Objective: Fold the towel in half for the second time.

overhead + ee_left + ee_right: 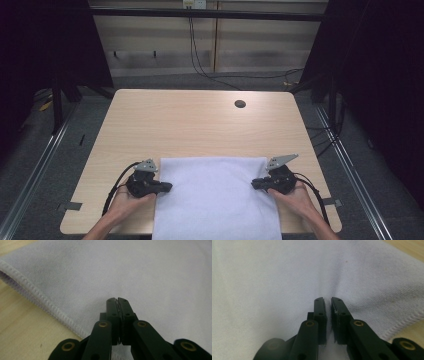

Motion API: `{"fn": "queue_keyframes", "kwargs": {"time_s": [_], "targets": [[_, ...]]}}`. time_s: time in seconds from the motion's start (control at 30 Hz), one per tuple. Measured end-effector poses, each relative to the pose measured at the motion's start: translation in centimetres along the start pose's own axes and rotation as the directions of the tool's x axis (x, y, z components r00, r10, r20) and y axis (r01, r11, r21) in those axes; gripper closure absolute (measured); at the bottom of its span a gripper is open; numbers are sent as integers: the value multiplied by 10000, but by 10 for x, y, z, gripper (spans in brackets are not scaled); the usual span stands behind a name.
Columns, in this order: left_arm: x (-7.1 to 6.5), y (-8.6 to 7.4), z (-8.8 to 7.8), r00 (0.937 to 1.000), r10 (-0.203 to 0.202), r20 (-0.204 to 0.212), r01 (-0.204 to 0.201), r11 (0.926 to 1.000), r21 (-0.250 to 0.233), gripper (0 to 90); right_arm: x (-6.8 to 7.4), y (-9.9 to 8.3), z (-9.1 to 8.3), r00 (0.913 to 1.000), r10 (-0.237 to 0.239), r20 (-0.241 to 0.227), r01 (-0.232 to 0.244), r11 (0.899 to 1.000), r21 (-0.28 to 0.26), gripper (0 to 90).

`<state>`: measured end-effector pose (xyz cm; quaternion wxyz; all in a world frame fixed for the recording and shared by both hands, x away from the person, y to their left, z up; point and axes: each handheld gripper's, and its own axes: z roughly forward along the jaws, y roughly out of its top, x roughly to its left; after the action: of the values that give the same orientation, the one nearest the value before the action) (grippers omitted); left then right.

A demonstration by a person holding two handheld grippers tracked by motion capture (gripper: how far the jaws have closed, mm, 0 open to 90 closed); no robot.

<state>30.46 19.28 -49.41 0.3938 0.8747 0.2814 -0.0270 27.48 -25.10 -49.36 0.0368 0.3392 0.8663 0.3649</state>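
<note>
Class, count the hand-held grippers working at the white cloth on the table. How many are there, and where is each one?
2. The left gripper is at the white cloth's left edge; the right gripper is at its right edge.

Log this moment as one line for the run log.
white towel flat on table | left gripper shut on left edge | right gripper at right edge, fingers slightly apart
</note>
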Motion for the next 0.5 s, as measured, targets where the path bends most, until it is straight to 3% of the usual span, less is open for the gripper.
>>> {"fn": "queue_keyframes", "kwargs": {"time_s": [0.1,0.17,0.27,0.4,0.43,0.5], "targets": [[17,11,-7,9994,-261,-223,243,9965,-796,791,-14,6,-5,9982,348,488,-318,9976,-612,738],[27,17,-10,9970,-303,-707,217,9926,-1194,792,-29,15,-13,9905,697,1187,-572,9928,-1052,704],[41,25,-9,9941,-552,-929,408,9879,-1498,787,-52,23,-16,9794,1018,1746,-791,9880,-1323,685],[55,35,-6,9888,-835,-1234,630,9848,-1616,699,-71,27,-6,9737,1390,1807,-1193,9861,-1159,640],[59,37,-4,9832,-1003,-1528,743,9832,-1669,695,-72,27,-4,9725,1479,1799,-1292,9853,-1119,637],[66,36,-1,9801,-1542,-1254,1289,9733,-1898,685,-74,25,3,9740,1483,1712,-1323,9860,-1013,618]]}}
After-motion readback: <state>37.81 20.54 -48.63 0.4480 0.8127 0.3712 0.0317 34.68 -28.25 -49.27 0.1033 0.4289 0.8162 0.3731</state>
